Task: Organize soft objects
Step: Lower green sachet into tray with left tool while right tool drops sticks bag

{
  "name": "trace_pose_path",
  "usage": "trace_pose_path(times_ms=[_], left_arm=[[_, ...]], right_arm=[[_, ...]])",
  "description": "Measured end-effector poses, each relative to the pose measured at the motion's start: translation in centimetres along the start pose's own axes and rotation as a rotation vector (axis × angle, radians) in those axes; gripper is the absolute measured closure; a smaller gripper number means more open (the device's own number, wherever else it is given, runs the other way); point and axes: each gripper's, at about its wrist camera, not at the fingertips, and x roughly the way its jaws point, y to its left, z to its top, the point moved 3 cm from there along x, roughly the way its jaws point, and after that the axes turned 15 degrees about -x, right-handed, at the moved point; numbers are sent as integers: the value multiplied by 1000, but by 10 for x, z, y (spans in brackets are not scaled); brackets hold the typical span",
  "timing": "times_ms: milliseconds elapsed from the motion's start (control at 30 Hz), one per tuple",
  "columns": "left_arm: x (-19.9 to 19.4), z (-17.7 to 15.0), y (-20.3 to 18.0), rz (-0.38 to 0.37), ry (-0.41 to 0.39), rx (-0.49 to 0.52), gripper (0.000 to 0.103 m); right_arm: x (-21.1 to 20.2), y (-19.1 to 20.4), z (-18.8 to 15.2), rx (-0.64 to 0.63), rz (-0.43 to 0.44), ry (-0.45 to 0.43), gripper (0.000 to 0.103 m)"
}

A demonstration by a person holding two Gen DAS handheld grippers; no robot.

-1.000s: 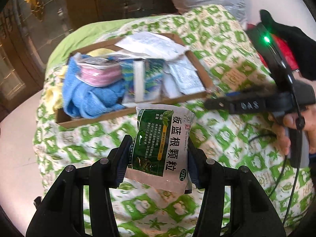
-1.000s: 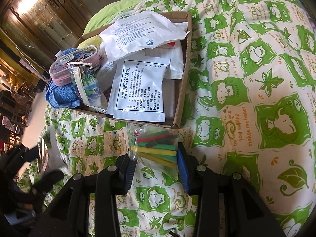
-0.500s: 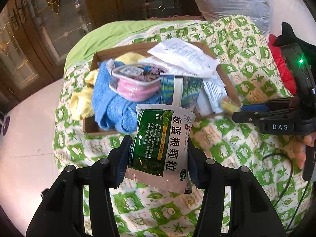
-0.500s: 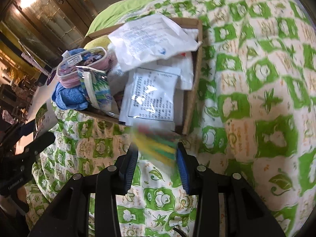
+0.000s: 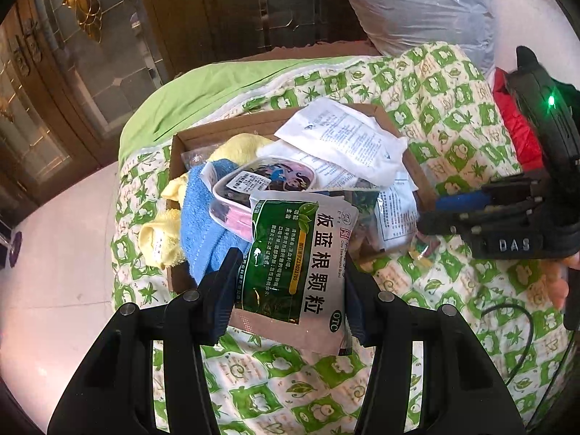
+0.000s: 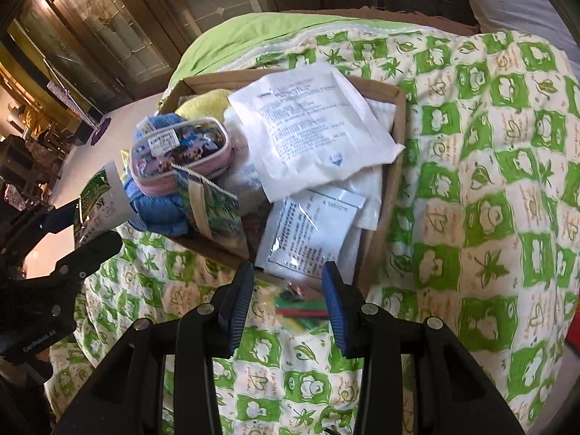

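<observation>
My left gripper (image 5: 290,290) is shut on a green medicine sachet (image 5: 297,264) and holds it above the near edge of a cardboard box (image 5: 417,166); the sachet (image 6: 98,203) also shows in the right wrist view. The box (image 6: 398,137) holds a blue towel (image 5: 199,228), a yellow cloth (image 5: 239,145), a pink pouch (image 6: 181,156) and white packets (image 6: 311,127). My right gripper (image 6: 288,301) is open. A clear bag of coloured sticks (image 6: 301,311) lies on the quilt between its fingers, just outside the box wall.
The box sits on a green and white patterned quilt (image 6: 489,181) on a bed. A glass-door cabinet (image 5: 54,90) and pale floor (image 5: 54,253) are to the left. A grey plastic bag (image 5: 417,7) and something red (image 5: 514,130) lie at the back right.
My right gripper has opened and the bag of sticks has dropped from it onto the quilt. My left gripper has lifted the green sachet up over the box edge.
</observation>
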Motion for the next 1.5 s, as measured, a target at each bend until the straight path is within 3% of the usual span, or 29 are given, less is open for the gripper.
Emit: trace_pose_path(times_ms=[100, 167, 400, 433, 500, 567, 700, 1167, 1500], left_arm=[[3, 0, 2, -1, 2, -4, 51], [6, 0, 3, -3, 7, -10, 51], [14, -2, 2, -12, 21, -17, 51], [14, -2, 2, -13, 21, -19, 51], [14, -2, 2, -15, 22, -24, 51], [14, -2, 3, -15, 21, -24, 51], [14, -2, 3, -19, 19, -28, 51], [6, 13, 5, -35, -4, -55, 51], [19, 61, 7, -46, 0, -80, 51]], right_arm=[[7, 0, -9, -24, 27, 41, 62], [17, 1, -18, -51, -1, 70, 48], [33, 2, -26, -79, -50, 79, 47], [34, 5, -26, -99, -67, 78, 48], [36, 8, -26, -124, -99, 74, 60], [39, 13, -27, -131, -108, 65, 83], [32, 10, -27, -117, -91, 39, 93], [-4, -8, -3, -69, -60, -75, 95], [14, -15, 14, 15, -30, -130, 95]])
